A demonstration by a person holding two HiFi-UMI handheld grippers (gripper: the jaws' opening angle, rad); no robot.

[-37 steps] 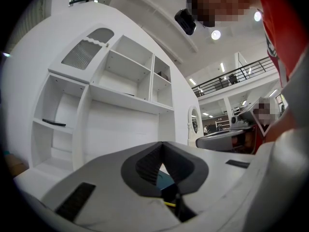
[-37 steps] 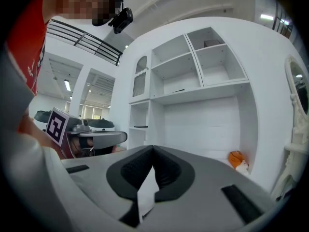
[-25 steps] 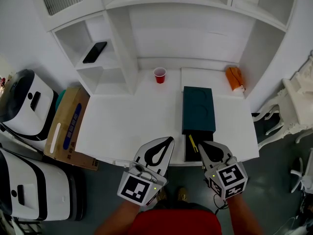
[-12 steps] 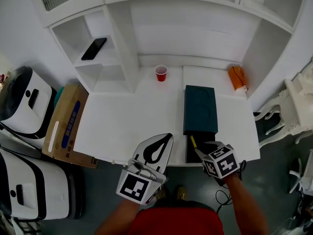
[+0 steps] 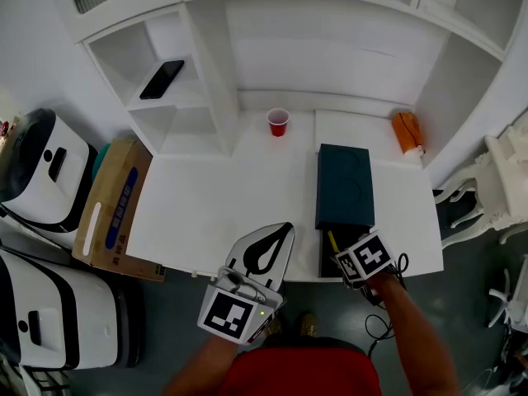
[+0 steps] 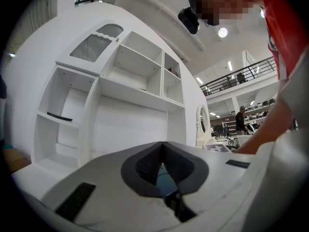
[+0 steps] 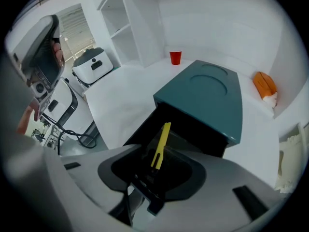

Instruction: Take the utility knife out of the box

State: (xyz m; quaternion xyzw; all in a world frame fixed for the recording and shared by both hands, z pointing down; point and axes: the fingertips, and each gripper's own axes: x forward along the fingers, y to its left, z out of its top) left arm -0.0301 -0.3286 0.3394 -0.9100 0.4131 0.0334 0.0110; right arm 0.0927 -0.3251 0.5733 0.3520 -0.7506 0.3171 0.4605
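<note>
A teal box (image 5: 345,186) lies on the white table (image 5: 214,205) with its black drawer (image 5: 327,257) pulled out toward me. A yellow utility knife (image 5: 332,242) lies in the drawer. My right gripper (image 5: 346,258) points steeply down over the drawer's front end, its marker cube covering its fingers in the head view. In the right gripper view the knife (image 7: 161,144) shows in the gap of the right gripper (image 7: 159,167), whose jaws are opening and do not touch it; the teal box (image 7: 207,93) is beyond. My left gripper (image 5: 286,229) hovers level at the table's front edge, shut and empty (image 6: 161,145).
A red cup (image 5: 278,122) stands at the table's back, an orange object (image 5: 407,132) at the back right corner. A phone (image 5: 160,79) lies on a left shelf. A cardboard box (image 5: 115,209) and white appliances (image 5: 41,172) stand left of the table, a white chair (image 5: 495,188) right.
My right gripper has tipped from nearly level to pointing down and sunk over the open drawer. The left gripper has barely moved.
</note>
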